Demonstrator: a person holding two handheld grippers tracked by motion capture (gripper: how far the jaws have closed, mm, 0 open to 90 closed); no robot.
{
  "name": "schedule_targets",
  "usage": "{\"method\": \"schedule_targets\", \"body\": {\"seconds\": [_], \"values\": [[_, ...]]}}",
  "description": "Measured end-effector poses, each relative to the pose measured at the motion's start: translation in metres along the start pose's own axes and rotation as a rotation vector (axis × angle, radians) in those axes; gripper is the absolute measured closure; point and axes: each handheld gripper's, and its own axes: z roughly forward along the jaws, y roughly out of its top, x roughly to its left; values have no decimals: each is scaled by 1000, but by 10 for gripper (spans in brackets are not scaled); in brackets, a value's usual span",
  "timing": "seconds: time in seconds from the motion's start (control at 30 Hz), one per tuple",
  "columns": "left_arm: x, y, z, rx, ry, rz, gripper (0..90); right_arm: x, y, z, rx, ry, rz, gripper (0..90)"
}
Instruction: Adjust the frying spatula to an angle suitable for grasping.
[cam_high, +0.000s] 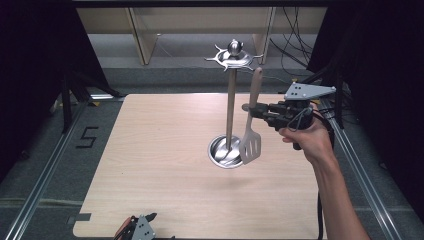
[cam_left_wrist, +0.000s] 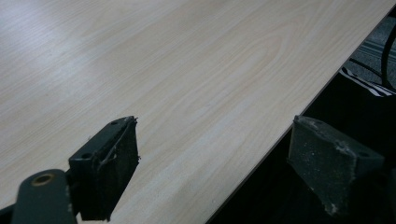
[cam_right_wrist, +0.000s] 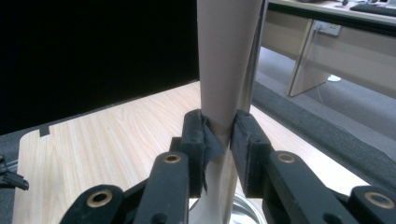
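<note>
Two grippers: the right gripper (cam_high: 248, 108), held out over the tabletop (cam_high: 160, 165) on an extended forearm, has its fingers (cam_right_wrist: 247, 140) clamped on the spatula (cam_high: 251, 131) handle, blade hanging over the stand's (cam_high: 230, 102) base. The left gripper (cam_left_wrist: 212, 158) sits at the near tabletop edge, fingers spread wide.

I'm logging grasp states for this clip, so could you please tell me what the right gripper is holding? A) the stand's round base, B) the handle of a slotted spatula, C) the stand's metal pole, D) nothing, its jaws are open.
B: the right gripper is shut on the pale handle of the slotted spatula, which hangs blade down beside the utensil stand; the right gripper view shows both pads pressing that handle.
</note>
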Motion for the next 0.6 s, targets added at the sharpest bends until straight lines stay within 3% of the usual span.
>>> {"method": "schedule_targets", "body": {"seconds": [0.27,0.3,0.37,0.43,0.5,0.53,0.6], "values": [[0,0,0,-6,-1,-1,153,-4,2,8,15,3,9,764],[1,0,0,-14,13,23,153,-5,2,10,17,13,11,763],[-1,0,0,-4,-3,-2,153,-4,3,11,10,2,18,763],[0,0,0,0,0,7,153,-6,3,13,2,-6,3,763],[-1,0,0,-8,-14,-1,153,-5,3,14,26,9,24,763],[-1,0,0,-5,-4,4,153,-5,3,15,9,-2,17,763],[-2,0,0,-4,-11,-4,153,-6,4,16,27,21,27,762]]}}
